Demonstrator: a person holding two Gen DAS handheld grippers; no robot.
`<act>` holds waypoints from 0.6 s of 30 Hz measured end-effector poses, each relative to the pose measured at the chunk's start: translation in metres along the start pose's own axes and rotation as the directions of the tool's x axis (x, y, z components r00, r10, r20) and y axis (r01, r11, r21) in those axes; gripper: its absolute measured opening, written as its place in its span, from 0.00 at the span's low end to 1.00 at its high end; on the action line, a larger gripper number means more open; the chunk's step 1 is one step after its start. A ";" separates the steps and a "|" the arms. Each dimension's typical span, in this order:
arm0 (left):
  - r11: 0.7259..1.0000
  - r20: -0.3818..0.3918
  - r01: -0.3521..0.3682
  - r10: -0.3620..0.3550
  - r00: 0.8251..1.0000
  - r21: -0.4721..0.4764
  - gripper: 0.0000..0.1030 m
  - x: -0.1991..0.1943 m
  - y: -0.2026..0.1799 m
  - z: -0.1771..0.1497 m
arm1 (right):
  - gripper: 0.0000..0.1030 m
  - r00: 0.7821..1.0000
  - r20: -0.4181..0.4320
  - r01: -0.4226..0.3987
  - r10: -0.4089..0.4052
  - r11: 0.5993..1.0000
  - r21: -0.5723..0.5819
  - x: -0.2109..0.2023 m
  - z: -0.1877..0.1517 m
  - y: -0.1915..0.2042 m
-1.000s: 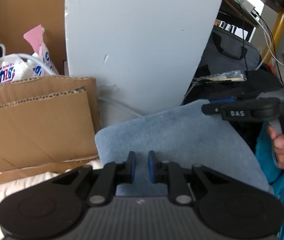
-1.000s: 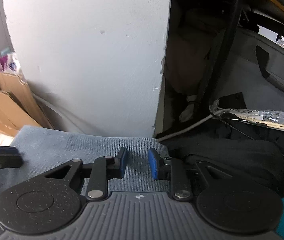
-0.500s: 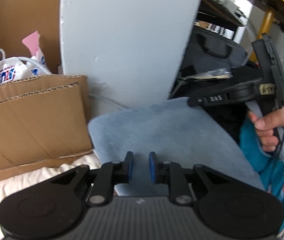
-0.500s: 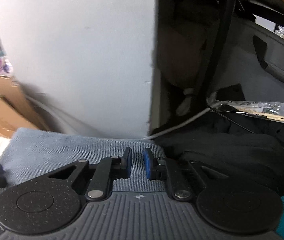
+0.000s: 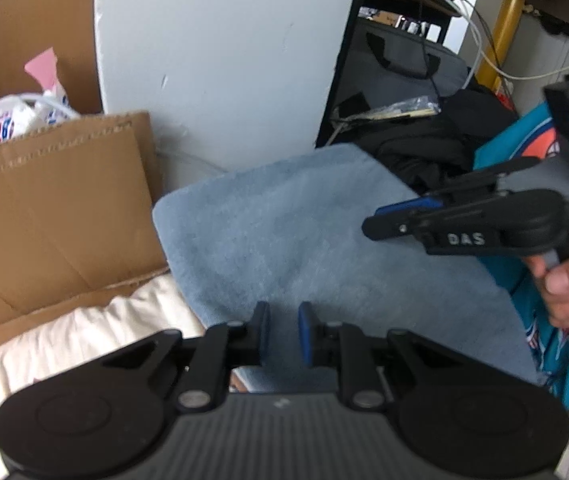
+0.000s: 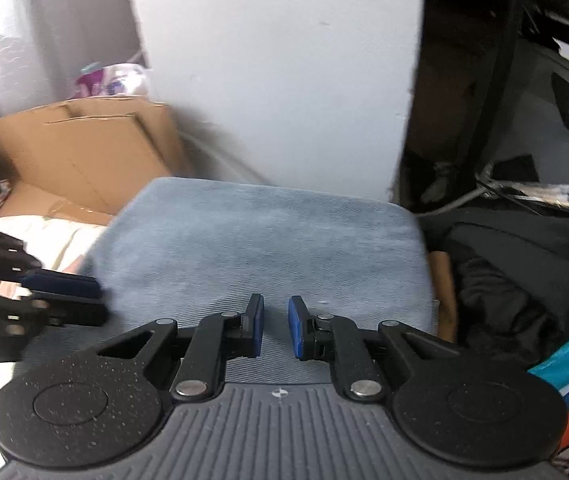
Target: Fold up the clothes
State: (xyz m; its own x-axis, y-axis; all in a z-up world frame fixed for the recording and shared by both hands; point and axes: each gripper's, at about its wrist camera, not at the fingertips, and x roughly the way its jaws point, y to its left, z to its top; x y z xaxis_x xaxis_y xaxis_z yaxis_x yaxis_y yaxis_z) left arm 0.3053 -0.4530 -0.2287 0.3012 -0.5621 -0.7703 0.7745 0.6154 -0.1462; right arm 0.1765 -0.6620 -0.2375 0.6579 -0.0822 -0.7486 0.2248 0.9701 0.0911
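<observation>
Left claw: jaws a narrow gap apart, nothing between them, over the near edge of the blue cloth.
Right claw: jaws likewise slightly parted and empty, above the cloth's near edge; a hand grips its handle.
Blue cloth: folded, rounded far corners, lying flat on a cream sheet.
Left border: cardboard just beside the cloth.
Right border: black clothing and a teal garment, possibly touching; view blurred.
Far: white panel close behind the cloth's far edge.
</observation>
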 end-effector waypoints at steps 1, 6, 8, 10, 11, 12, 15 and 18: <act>1.000 -0.002 0.003 -0.003 1.000 -0.012 0.16 0.001 0.002 -0.001 | 0.19 1.000 0.006 -0.010 0.010 1.000 0.000 -0.001 -0.001 0.004; 1.000 -0.007 0.015 -0.015 1.000 -0.026 0.16 0.002 0.007 -0.005 | 0.19 1.000 0.013 -0.014 0.014 1.000 -0.008 0.002 -0.011 0.017; 1.000 -0.011 0.017 -0.017 1.000 -0.018 0.16 0.004 0.007 -0.007 | 0.19 1.000 0.001 -0.006 0.006 1.000 -0.010 0.005 -0.011 0.018; 0.999 -0.010 0.021 -0.022 1.000 -0.029 0.16 0.005 0.008 -0.007 | 0.19 1.000 -0.012 0.003 -0.003 1.000 -0.012 0.008 -0.011 0.019; 0.999 -0.010 0.023 -0.024 1.000 -0.035 0.16 0.005 0.009 -0.006 | 0.19 1.000 -0.017 0.009 -0.009 1.000 -0.009 0.007 -0.009 0.021; 0.999 -0.009 0.025 -0.026 1.000 -0.040 0.16 0.005 0.009 -0.006 | 0.19 1.000 -0.014 0.013 -0.013 1.000 -0.005 0.004 -0.006 0.023; 0.999 0.004 0.025 -0.025 1.000 -0.039 0.15 -0.002 0.005 -0.006 | 0.18 0.999 0.015 -0.047 0.047 0.999 -0.011 -0.006 -0.006 0.035; 0.996 0.007 0.063 -0.062 0.998 -0.067 0.14 -0.011 0.001 -0.005 | 0.18 0.999 0.010 -0.043 0.043 0.997 -0.058 -0.010 -0.013 0.052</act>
State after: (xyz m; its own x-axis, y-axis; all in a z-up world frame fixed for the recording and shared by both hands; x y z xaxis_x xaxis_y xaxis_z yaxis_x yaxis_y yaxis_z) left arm 0.2997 -0.4437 -0.2239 0.2565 -0.6032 -0.7552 0.7530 0.6145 -0.2351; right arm 0.1719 -0.6074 -0.2339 0.6740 -0.0424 -0.7375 0.1548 0.9843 0.0849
